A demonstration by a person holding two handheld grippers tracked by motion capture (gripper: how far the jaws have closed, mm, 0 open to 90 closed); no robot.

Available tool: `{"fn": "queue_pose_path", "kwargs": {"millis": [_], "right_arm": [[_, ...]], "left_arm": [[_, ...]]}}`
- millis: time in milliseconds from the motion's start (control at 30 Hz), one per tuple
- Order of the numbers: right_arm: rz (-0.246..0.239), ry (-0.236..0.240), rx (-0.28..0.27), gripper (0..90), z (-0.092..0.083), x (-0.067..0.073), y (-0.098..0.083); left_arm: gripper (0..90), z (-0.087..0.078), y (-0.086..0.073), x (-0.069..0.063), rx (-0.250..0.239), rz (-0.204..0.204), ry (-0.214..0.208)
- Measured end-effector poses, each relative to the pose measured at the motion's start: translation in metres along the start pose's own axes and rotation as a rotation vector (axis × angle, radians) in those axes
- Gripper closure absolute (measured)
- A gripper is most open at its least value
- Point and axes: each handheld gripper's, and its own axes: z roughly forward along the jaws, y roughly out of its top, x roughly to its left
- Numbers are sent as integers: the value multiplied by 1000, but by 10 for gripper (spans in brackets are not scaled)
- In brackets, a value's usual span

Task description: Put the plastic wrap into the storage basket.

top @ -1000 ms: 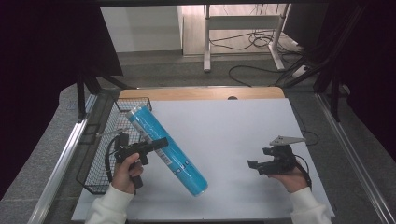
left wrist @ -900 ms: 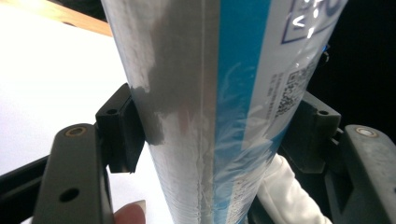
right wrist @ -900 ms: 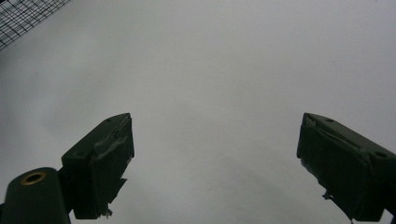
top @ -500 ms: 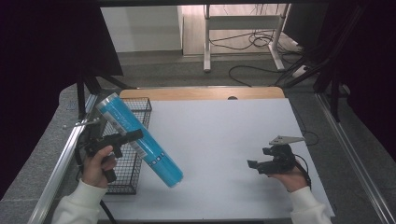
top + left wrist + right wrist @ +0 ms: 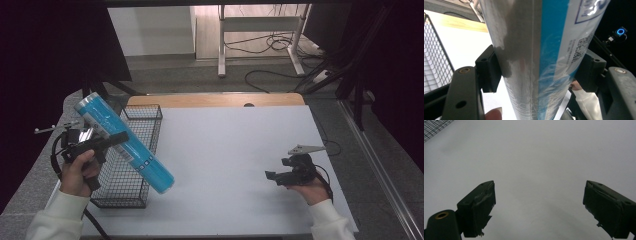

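Left gripper [image 5: 119, 137] clamped around blue tube [image 5: 125, 142]

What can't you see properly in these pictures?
- Blue tube: in the left gripper view its ends are cut off at top and bottom, and the label print is too small to read.
- Wire basket: in the high view the tube hides part of its inside.
- Right tongs: too small there to judge the jaws.
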Motion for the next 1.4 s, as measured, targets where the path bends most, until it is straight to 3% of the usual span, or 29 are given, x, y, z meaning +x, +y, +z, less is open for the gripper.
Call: {"fn": "queue_pose_path", "kwargs": {"millis": [400,700,967,1167,1400], "right_arm": [[4,-15,9,115,1,-1,-1],[5,-20,11,114,3,-2,-1],[2,-16,9,114,3,-1,-1],[-1,-15,7,112,3,-1,-1],[1,-19,6,112,3,-2,-1]], "left_arm": [[319,-34,12,21,-23,-27,23],[319,-64,30,31,-17,-20,131],[319,-62,28,40,46,-21,218],[319,-57,22,49,68,-27,229],[319,-50,15,50,115,-22,257]]}}
